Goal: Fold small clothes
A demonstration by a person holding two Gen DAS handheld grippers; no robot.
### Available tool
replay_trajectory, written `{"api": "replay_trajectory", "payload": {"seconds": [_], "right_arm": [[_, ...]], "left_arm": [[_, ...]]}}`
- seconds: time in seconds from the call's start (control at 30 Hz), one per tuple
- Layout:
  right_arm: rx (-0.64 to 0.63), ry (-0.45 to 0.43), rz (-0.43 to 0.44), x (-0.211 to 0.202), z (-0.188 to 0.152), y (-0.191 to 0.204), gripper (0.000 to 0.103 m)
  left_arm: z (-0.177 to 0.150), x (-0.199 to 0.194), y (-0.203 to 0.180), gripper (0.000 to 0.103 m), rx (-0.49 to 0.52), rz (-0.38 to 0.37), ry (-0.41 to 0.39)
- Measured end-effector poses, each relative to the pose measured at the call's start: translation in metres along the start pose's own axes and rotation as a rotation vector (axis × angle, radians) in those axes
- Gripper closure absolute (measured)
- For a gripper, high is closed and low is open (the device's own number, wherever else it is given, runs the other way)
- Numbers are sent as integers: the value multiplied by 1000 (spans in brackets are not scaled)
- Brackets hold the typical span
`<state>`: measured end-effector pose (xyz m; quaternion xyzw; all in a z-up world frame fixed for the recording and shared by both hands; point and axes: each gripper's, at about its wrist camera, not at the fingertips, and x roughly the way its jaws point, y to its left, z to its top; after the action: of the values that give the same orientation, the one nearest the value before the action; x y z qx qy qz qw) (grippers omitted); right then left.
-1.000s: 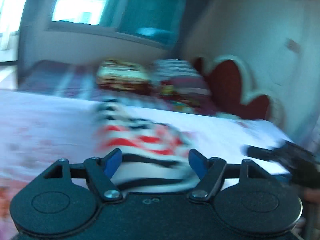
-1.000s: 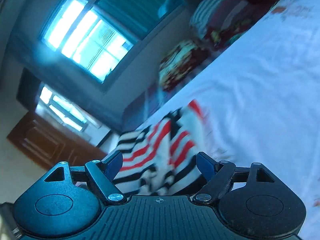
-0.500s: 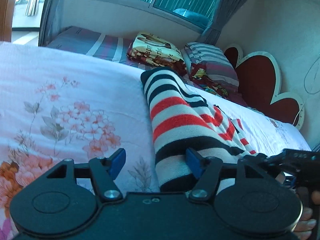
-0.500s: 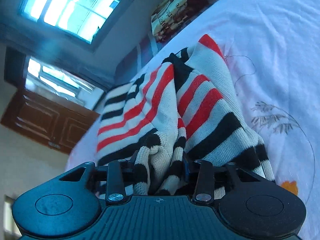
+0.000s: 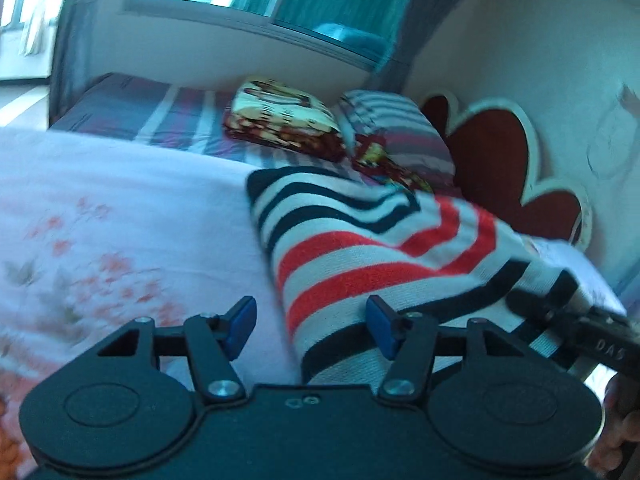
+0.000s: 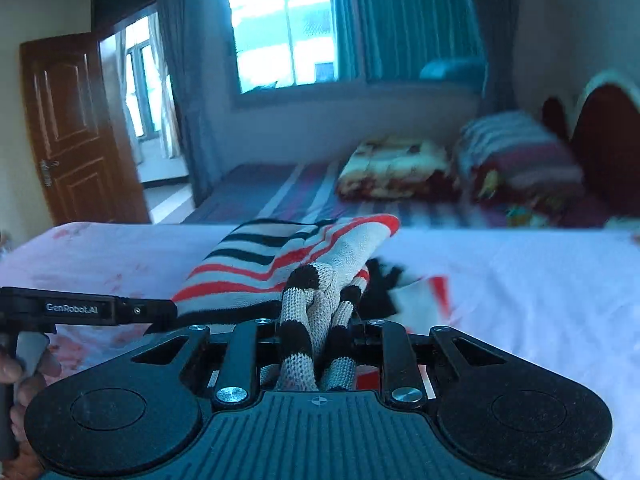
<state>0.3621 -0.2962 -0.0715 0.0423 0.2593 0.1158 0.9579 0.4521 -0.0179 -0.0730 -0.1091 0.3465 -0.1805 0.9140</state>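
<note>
A small knit sweater point(image 5: 372, 256) with black, red and cream stripes lies bunched on the pink floral bedsheet point(image 5: 100, 220). My left gripper point(image 5: 312, 326) is open, its blue pads on either side of the sweater's near edge. My right gripper point(image 6: 320, 340) is shut on a bunched fold of the sweater point(image 6: 280, 264) and holds it a little above the sheet. The right gripper's body point(image 5: 592, 340) shows at the right edge of the left wrist view. The left gripper's body point(image 6: 80, 308) shows at the left of the right wrist view.
Folded blankets and pillows point(image 5: 288, 120) are stacked at the far side of the bed beside a red heart-shaped headboard point(image 5: 504, 168). A window with teal curtains point(image 6: 320, 24) is behind. A brown door point(image 6: 68, 128) stands open at the left.
My right gripper has levelled out and lifted the gripped fold of the sweater. The left gripper stays open at the sweater's near edge and has shifted slightly.
</note>
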Motion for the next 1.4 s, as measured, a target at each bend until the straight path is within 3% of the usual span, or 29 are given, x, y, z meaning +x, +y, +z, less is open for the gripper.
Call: {"api": "replay_trajectory", "payload": {"seconds": [0.1,0.17,0.23,0.37,0.4,0.47,0.53,0.6,0.8,0.97,1.0,1.03,1.23,1.33,1.4], "right_arm": [[101,88,-34,16,-24,-21,81],[168,157,-47,27,-46,-33,81],[170,140,-36,19,-53,-33,81],[209,154,-14,15,-49,-41,81],[222,159,3,18,-46,-45,81],[250,132,30,10,-38,-57,64],[298,68,37,2,-27,-71,58],[365,67,55,9,-16,-93,58],[534,114,134,61,10,-142,58],[619,170,177,88,16,-159,62],[607,160,175,87,16,-158,73],[585,147,184,84,17,-157,95],[205,57,-2,52,0,-104,96],[175,102,-37,63,-9,-100,96],[201,118,-49,68,-7,-103,95]], "left_arm": [[-3,25,-27,40,102,47,88],[-7,35,-42,37,169,74,102],[-9,40,-52,36,225,111,101],[-10,41,-57,36,272,117,104],[-9,40,-56,36,273,109,111],[-2,36,-53,47,262,60,124],[7,28,-43,49,237,6,91],[15,29,-32,49,191,-34,79],[33,53,-14,49,75,-53,80],[40,69,-8,47,66,-46,92],[41,72,-8,47,71,-43,98],[41,73,-8,47,78,-37,100],[43,87,-21,46,215,2,121],[35,97,-38,42,351,67,146],[33,98,-43,42,382,86,146]]}}
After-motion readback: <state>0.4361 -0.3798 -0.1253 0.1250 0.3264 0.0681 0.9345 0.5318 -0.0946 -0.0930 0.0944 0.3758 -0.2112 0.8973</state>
